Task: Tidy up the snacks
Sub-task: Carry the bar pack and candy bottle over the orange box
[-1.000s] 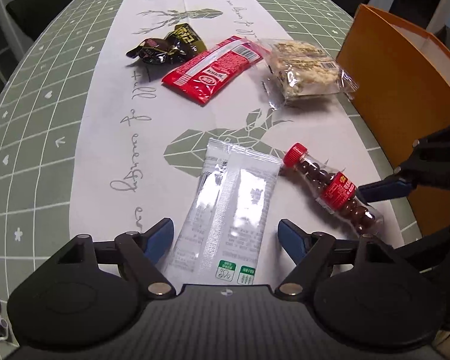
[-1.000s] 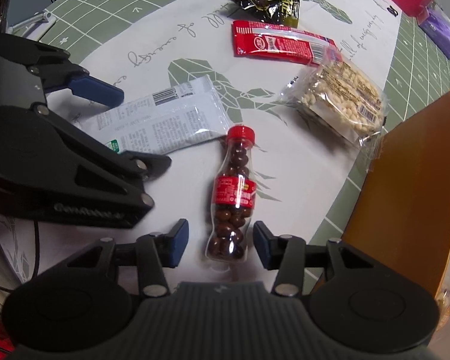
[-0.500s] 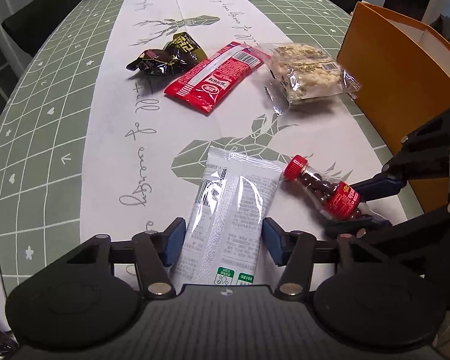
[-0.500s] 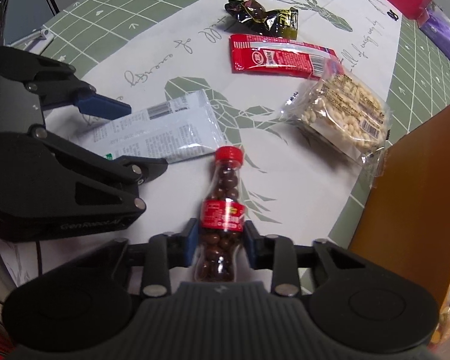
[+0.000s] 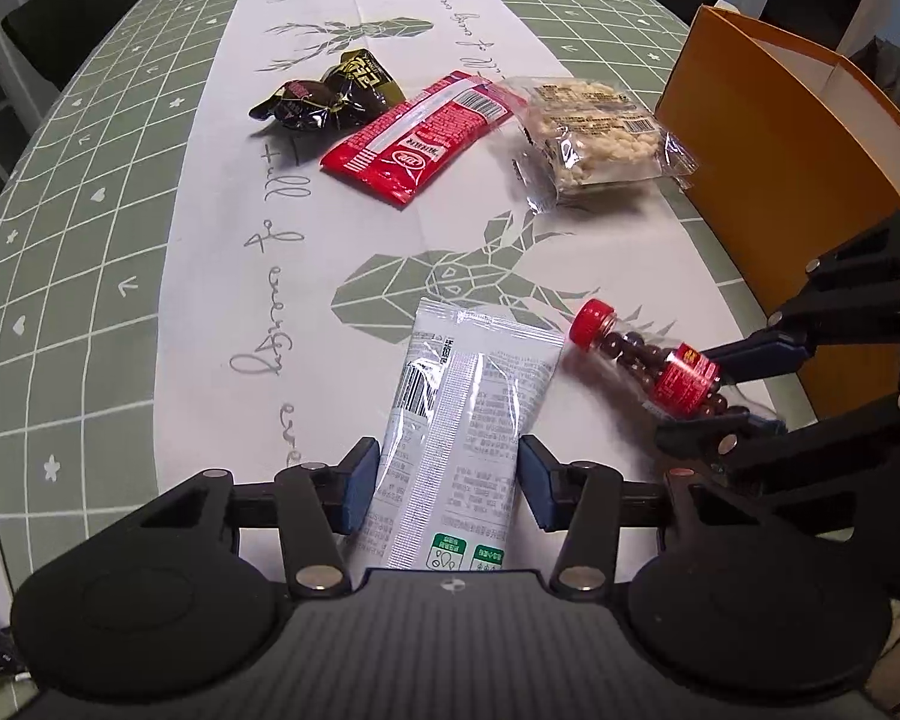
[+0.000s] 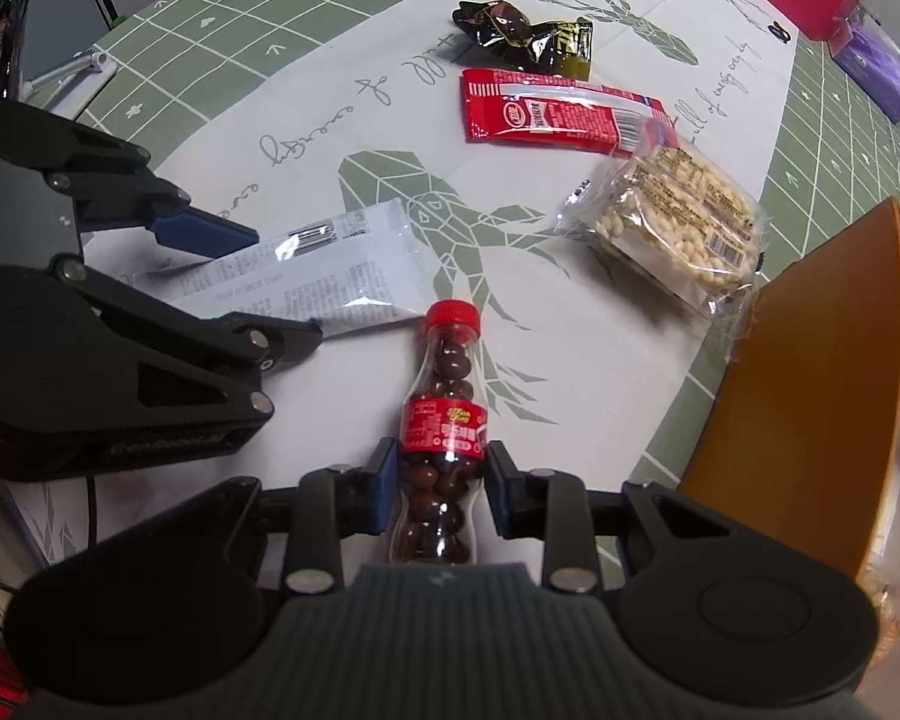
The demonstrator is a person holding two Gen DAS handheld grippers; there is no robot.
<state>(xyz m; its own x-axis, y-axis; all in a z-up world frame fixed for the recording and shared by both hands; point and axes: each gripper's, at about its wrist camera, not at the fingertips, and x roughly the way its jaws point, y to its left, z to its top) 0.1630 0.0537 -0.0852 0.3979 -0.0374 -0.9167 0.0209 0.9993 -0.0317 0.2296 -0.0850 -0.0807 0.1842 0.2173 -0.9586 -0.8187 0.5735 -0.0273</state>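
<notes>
My left gripper (image 5: 444, 483) has just been closing on the white snack packet (image 5: 462, 438), its blue pads pressing both long edges as it lies flat on the table runner (image 5: 210, 276). My right gripper (image 6: 441, 489) clamps the small candy bottle (image 6: 441, 438) at its waist, beside the orange box (image 6: 810, 396).

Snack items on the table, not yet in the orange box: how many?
5. White packet between the left hand-held gripper pads; candy bottle in the right hand-held gripper; red packet, black wrapper and puffed-rice pack farther back. Box interior is hidden.
</notes>
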